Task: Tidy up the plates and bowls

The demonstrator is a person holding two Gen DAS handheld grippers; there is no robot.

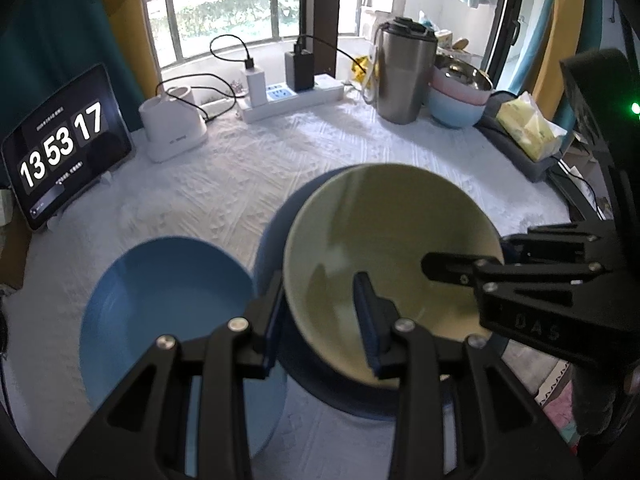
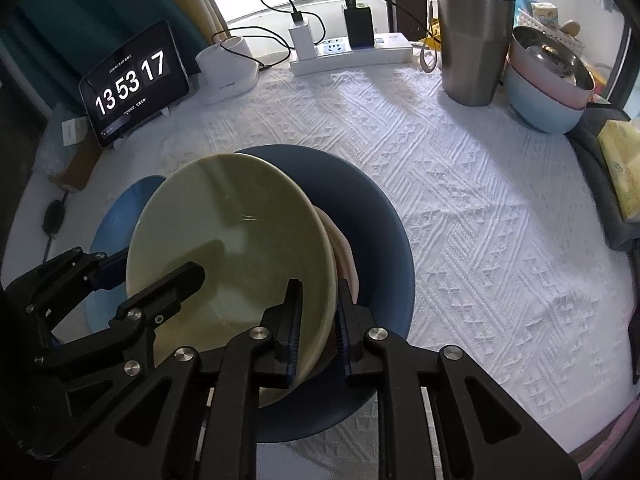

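A green bowl (image 1: pixel 380 240) (image 2: pixel 232 232) leans tilted over a dark blue plate (image 1: pixel 272 240) (image 2: pixel 380 240), with something pink (image 2: pixel 346 260) under it. My left gripper (image 1: pixel 320 280) (image 2: pixel 156 268) straddles the bowl's left wall, one finger inside and one outside, and is shut on it. My right gripper (image 2: pixel 319 292) (image 1: pixel 466 250) has the opposite rim between its jaws, which stand slightly apart from it. A light blue plate (image 1: pixel 160 300) (image 2: pixel 120 216) lies flat on the white cloth to the left.
At the back stand a tablet clock (image 1: pixel 64 148), a white device (image 1: pixel 172 128), a power strip (image 1: pixel 292 96) with chargers, a steel tumbler (image 1: pixel 404 72) and stacked bowls (image 1: pixel 460 96). A tissue pack (image 1: pixel 528 128) sits at the right edge.
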